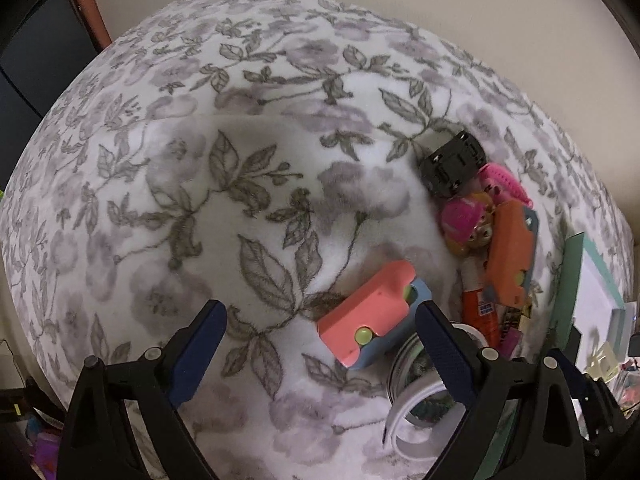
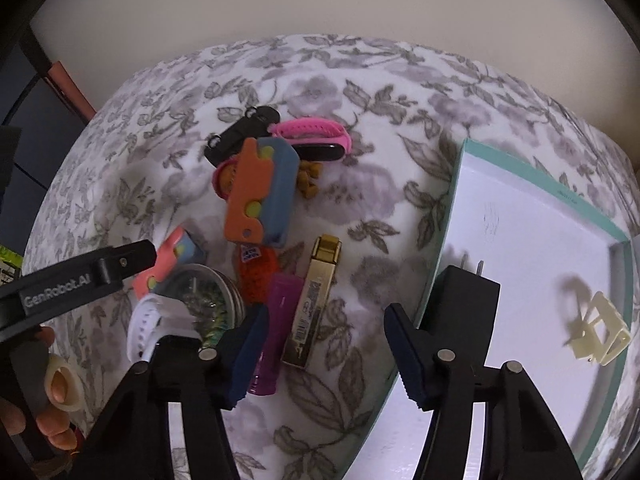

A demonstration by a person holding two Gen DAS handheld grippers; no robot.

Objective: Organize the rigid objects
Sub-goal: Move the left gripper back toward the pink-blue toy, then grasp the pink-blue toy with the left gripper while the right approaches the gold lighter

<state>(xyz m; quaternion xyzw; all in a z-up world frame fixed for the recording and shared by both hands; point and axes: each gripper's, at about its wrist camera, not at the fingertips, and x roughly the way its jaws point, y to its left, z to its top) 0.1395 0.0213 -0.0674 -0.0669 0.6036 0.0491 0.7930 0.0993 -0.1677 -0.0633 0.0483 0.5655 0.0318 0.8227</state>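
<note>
1. Two folding toy cases are counted: an orange-and-blue one (image 2: 260, 192) at the middle of the right wrist view and a pink-and-blue one (image 1: 374, 316) at the lower centre of the left wrist view.
2. Two watch-like bands are seen: a pink one (image 2: 312, 132) near the top of the pile and a white one (image 2: 146, 330) at lower left.
3. One gold tube (image 2: 314, 304) and one purple tube (image 2: 276, 328) are laid side by side, touching.
4. One teal-rimmed tray (image 2: 454, 216) is set at the right; one cream clip (image 2: 600, 330) is held in it.
5. The left gripper (image 1: 320, 344) is spread wide, with the pink-and-blue case between its jaws but not pressed.
6. The right gripper (image 2: 324, 344) is parted above the tubes, and nothing is gripped.
</note>
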